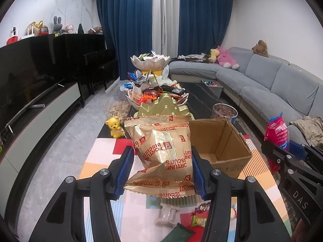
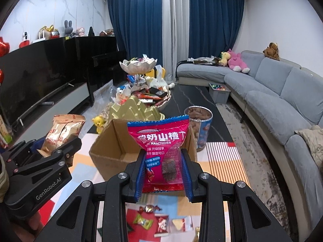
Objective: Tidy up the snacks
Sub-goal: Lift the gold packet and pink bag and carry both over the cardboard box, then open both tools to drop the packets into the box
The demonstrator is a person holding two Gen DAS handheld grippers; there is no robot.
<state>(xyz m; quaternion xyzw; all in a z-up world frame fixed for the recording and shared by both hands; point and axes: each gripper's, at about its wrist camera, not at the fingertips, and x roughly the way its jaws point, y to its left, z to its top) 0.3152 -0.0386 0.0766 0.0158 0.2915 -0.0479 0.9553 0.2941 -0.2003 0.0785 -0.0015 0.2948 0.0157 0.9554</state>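
My left gripper [image 1: 161,169] is shut on a gold Fortune Biscuits packet [image 1: 161,151] and holds it above the table, just left of the open cardboard box [image 1: 224,141]. My right gripper [image 2: 163,173] is shut on a red hawthorn snack packet [image 2: 161,151] and holds it in front of the same box [image 2: 113,147]. The left gripper with the gold packet [image 2: 62,133] shows at the left of the right wrist view. The red packet [image 1: 277,131] shows at the right of the left wrist view. Small wrapped candies [image 2: 149,219] lie on the mat below.
A gold mountain-shaped tray [image 1: 163,106] and a tiered bowl stand heaped with snacks [image 1: 150,62] stand behind the box. A tub of nuts [image 2: 198,127] stands at the box's right, a yellow bear toy [image 1: 115,127] at its left. A grey sofa [image 2: 282,92] runs along the right.
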